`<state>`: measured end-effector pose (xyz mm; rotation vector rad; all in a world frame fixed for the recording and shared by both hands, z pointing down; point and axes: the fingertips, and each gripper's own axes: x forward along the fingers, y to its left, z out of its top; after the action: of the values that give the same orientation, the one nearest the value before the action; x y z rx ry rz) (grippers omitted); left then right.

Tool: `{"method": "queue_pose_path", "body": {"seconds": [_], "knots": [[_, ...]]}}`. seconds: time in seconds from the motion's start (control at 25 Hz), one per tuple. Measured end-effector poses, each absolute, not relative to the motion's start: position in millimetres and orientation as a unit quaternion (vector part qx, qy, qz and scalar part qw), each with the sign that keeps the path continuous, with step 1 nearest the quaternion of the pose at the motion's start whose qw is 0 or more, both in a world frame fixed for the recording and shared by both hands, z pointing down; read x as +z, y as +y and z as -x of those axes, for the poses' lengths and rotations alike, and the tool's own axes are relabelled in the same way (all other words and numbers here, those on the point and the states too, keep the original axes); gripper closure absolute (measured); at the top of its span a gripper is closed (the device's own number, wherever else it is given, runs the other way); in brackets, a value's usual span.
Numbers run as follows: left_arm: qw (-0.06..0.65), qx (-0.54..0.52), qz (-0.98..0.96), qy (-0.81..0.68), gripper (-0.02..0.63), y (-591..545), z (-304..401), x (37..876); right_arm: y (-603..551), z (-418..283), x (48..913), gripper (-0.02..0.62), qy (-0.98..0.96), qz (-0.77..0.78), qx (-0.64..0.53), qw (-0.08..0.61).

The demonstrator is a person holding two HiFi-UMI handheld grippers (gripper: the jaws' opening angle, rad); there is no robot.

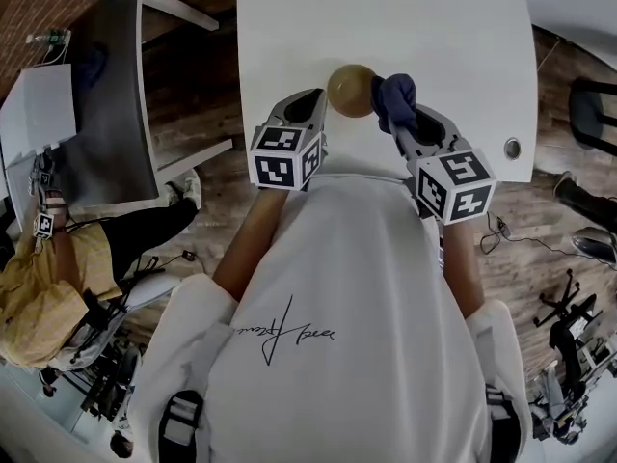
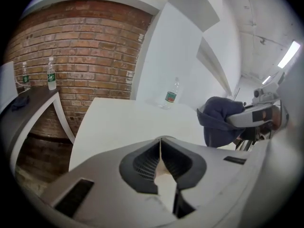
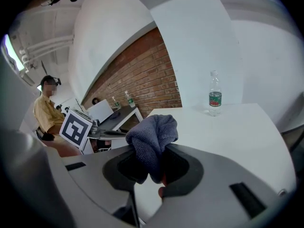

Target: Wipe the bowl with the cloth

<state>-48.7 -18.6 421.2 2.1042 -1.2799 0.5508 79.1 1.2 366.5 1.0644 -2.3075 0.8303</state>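
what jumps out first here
A tan bowl gripped by the left tongs over the near part of the white table, with a dark blue cloth bunched in the right tongs just beside it. A lone water bottle stands farther back on the table.

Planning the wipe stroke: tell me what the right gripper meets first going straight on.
Probably the bowl: the cloth in the right gripper sits right beside it. Its own view shows only bare table ahead, so it might slip past.
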Motion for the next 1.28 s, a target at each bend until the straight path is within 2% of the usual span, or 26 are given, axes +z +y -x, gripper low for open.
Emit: {"method": "queue_pose_path", "body": {"seconds": [1.28], "knots": [[0.35, 0.264, -0.782, -0.444, 0.551, -46.6, 42.7, 492.3, -28.9, -86.3, 434.5, 0.512, -0.798, -0.413, 0.336, 0.284]]}}
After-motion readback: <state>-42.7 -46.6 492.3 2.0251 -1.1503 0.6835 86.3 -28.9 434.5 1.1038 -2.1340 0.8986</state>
